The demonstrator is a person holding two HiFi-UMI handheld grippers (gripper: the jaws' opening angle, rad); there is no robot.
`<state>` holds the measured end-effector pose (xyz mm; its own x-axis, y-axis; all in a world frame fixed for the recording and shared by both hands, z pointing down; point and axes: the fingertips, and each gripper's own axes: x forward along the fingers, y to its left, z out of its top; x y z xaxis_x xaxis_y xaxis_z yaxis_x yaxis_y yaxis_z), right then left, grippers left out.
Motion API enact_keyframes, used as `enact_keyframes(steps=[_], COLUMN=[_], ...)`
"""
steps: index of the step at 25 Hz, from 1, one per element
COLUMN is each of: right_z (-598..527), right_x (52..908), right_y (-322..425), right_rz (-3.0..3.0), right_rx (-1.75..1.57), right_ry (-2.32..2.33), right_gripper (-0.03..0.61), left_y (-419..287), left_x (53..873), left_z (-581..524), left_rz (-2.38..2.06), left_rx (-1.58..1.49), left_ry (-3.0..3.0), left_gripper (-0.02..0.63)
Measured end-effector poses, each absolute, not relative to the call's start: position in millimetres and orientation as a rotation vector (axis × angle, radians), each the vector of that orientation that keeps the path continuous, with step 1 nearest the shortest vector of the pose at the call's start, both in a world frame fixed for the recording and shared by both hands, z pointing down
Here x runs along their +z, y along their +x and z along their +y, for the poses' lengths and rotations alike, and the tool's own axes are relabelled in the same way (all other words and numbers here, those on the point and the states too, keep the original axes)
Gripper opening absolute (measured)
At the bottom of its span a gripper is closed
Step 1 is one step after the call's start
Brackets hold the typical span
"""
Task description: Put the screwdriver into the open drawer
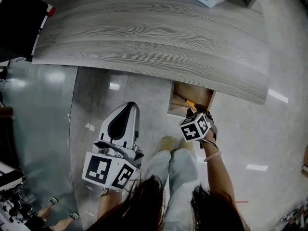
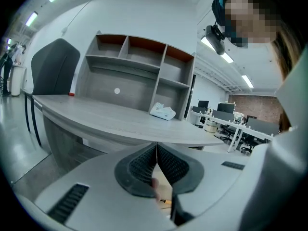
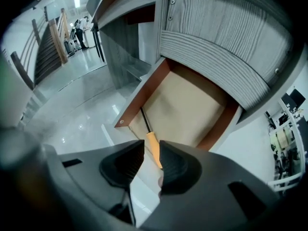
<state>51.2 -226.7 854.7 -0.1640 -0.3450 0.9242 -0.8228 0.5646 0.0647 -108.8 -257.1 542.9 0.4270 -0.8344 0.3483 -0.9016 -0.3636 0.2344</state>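
At centre-right of the head view, beneath the grey desk [image 1: 144, 32], we see the open drawer [image 1: 171, 102] with the right gripper [image 3: 152, 147] poised over its near end. In the right gripper view the 2 jaws are closed on the orange handle of the screwdriver [image 3: 154, 148]. The dark shaft runs toward the upper left of that frame, over the tan drawer floor and close beside the brown side wall. The handle appears to overhang the drawer's front edge rather than sit inside it.

The left gripper [image 2: 156, 150] sits at lower left of the head view, well apart from the drawer, with its pads pressed together on nothing.

We judge 2 risks. If the jaws open now, the handle-heavy tool could tip back over the front edge and fall to the floor [image 1: 139, 88]. The grip also looks to be near the handle's end, so the tip could swing and knock the side wall as it goes down.
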Motion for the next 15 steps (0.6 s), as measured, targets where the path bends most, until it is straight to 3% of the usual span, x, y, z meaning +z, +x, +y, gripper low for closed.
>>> enact_keyframes(steps=[15], right_z=[-215.2], right_x=[757.2], right_y=[68.1], right_rz=[-1.848], right_rx=[0.557], right_ry=[1.148], right_gripper=[0.094], left_y=[-76.4], left_x=[506.2], left_z=[-239.4], left_rz=[-1.461], left_rx=[0.244], left_ry=[2.31], left_gripper=[0.018])
